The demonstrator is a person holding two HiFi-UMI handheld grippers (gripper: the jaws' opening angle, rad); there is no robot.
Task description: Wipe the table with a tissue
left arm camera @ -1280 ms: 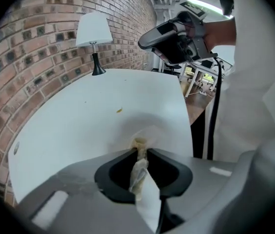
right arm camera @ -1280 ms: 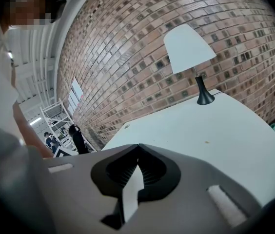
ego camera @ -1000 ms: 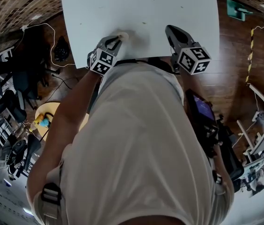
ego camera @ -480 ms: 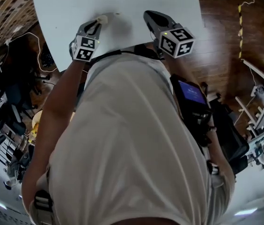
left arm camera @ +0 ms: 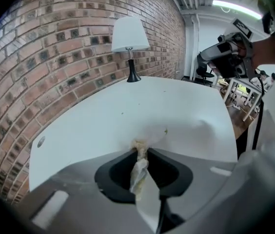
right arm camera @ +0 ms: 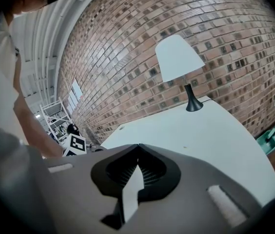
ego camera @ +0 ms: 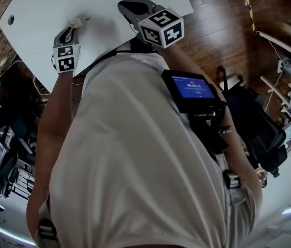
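Left gripper view, left gripper (left arm camera: 141,150) clenching crumpled tissue (left arm camera: 138,171), seemingly touching smooth white table (left arm camera: 176,106), right gripper (right arm camera: 137,146) closed

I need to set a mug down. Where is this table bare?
Bare: the stretch of table between the lamp and the tissue in the left gripper, and the side beyond the right gripper. Crowded: the near edge, round both grippers.

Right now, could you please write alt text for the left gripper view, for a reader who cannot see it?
The left gripper is shut on a crumpled tissue, whose tip meets the white table. A white-shaded lamp stands at the table's far end, beside a brick wall on the left.
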